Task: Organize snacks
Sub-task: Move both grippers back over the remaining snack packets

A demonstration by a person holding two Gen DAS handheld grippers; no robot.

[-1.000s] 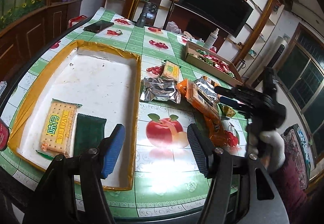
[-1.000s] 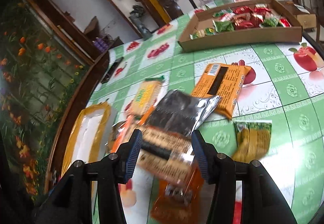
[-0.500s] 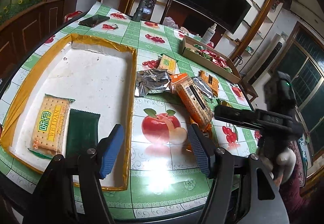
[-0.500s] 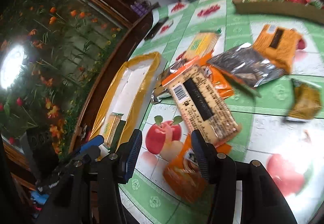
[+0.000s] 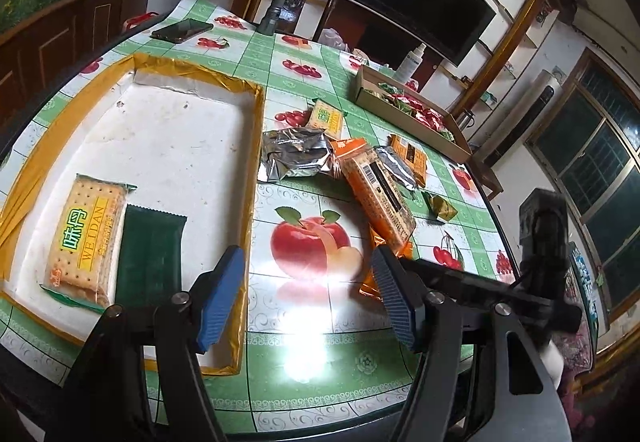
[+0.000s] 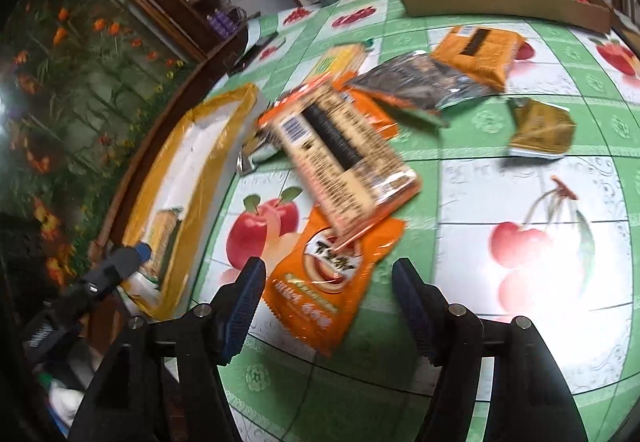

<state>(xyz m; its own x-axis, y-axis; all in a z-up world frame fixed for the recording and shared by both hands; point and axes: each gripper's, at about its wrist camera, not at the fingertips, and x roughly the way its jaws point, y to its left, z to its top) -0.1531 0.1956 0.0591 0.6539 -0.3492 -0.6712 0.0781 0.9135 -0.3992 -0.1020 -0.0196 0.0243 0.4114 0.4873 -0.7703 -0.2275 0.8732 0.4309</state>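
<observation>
Both grippers' fingers spread, holding nothing.
Your right gripper (image 6: 326,306) faces the orange snack pouch (image 6: 332,282): light, slick, crinkly film; likely pinch its near edge, below the cracker pack (image 6: 340,158).

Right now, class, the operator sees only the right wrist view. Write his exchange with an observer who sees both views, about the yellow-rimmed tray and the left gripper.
Operator: What lies in the tray?
Observer: In the tray, a Weidan cracker pack with a dark green packet right beside it.
Operator: Is the left gripper free?
Observer: Yes. The left gripper has its fingers open, with nothing between them.
</observation>
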